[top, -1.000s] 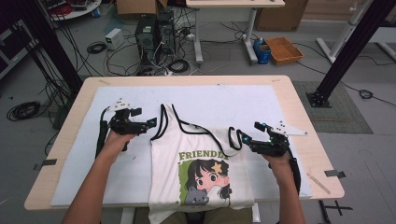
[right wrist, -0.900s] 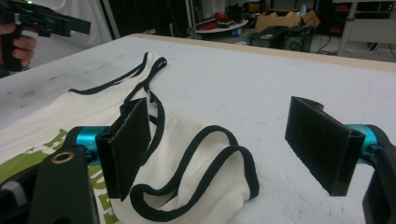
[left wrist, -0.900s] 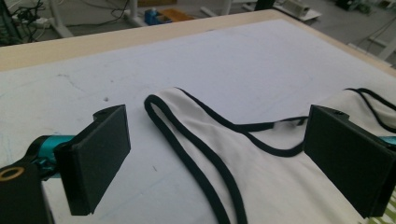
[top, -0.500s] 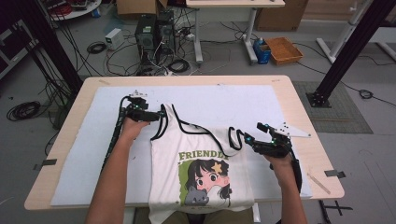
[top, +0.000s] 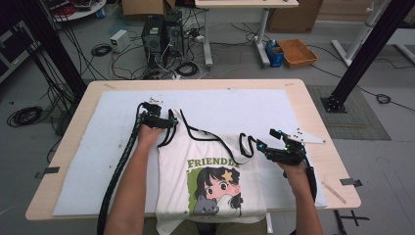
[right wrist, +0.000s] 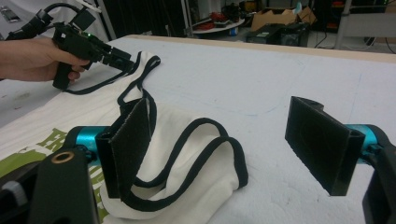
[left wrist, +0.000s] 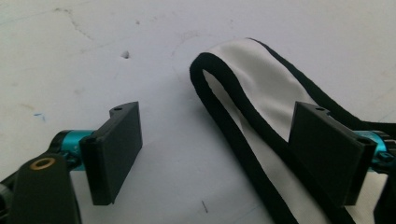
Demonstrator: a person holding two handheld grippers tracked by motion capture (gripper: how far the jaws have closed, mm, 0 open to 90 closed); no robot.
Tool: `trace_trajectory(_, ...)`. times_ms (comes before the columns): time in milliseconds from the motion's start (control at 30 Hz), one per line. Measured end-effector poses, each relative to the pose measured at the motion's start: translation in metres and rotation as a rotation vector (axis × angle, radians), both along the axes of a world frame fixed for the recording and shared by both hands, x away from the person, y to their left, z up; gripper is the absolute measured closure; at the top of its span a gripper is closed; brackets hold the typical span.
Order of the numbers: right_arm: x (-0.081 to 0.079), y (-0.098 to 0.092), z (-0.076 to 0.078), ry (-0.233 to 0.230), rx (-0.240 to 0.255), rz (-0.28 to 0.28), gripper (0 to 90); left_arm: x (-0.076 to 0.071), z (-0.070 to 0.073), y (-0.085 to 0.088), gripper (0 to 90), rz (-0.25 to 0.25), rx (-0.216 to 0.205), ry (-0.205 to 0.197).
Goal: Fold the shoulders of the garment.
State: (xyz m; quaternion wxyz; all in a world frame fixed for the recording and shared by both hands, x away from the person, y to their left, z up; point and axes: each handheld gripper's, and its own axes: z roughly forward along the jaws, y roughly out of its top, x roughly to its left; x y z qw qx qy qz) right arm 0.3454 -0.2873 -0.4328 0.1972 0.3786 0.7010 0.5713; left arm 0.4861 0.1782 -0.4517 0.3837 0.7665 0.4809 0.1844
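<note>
A white tank top (top: 215, 196) with black trim and a cartoon print lies flat on the mat. My left gripper (top: 171, 122) is at its left shoulder strap (top: 170, 134). In the left gripper view the strap loop (left wrist: 261, 79) lies between the jaws of the left gripper (left wrist: 217, 112), close to the right one. These jaws have just been closing, but the pads do not press on the strap. My right gripper (top: 259, 146) is low beside the right strap (top: 244, 147). Its jaws (right wrist: 219, 107) stand wide apart, with the folded strap (right wrist: 201, 154) by the left jaw.
A white mat (top: 244, 105) covers the wooden table (top: 318, 112). The top's hem hangs over the front edge. Beyond the table, on the floor, are computer towers (top: 161, 34), cables and an orange crate (top: 296, 51).
My left gripper has travelled forward and to the right, down onto the left strap. The right gripper has stayed where it was.
</note>
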Motion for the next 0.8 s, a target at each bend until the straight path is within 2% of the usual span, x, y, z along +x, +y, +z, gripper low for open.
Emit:
trace_trajectory(67, -0.001, 0.000, 0.000, -0.003, 0.001, 0.001, 22.4, -0.001, 0.000, -0.004, 17.8, -0.020, 0.034, -0.011)
trace_trajectory(133, -0.002, 0.001, 0.000, 0.003, -0.007, 0.004, 22.4, -0.003, 0.000, -0.010, 25.5, -0.047, 0.090, -0.030)
trace_trajectory(167, -0.002, 0.001, 0.000, 0.003, -0.007, 0.004, 22.4, -0.004, 0.000, -0.012, 25.5, -0.044, 0.094, -0.035)
trace_trajectory(233, -0.002, 0.002, 0.000, 0.002, -0.014, 0.006, 22.4, -0.003, 0.001, -0.014, 27.5, -0.047, 0.091, -0.030)
trace_trajectory(333, -0.002, 0.002, 0.000, 0.002, -0.013, 0.004, 22.5, -0.004, 0.001, -0.015, 38.2, -0.071, 0.083, -0.029)
trace_trajectory(467, -0.002, 0.002, 0.000, 0.002, -0.013, 0.004, 22.5, -0.005, 0.002, -0.014, 47.0, -0.064, 0.059, -0.024)
trace_trajectory(567, -0.003, 0.001, 0.000, 0.006, -0.013, 0.003, 22.5, -0.006, 0.002, -0.014, 71.0, -0.096, 0.036, -0.024)
trace_trajectory(600, -0.002, 0.000, 0.000, 0.004, -0.012, -0.002, 22.5, -0.006, 0.002, -0.015, 82.3, -0.105, 0.030, -0.023)
trace_trajectory(733, -0.003, -0.001, 0.000, 0.001, -0.010, -0.004, 22.5, -0.006, 0.002, -0.014, 84.5, -0.113, 0.025, -0.028)
trace_trajectory(800, -0.004, -0.003, 0.000, 0.006, -0.005, -0.009, 22.5, -0.008, 0.003, -0.012, 85.2, -0.113, -0.017, -0.035)
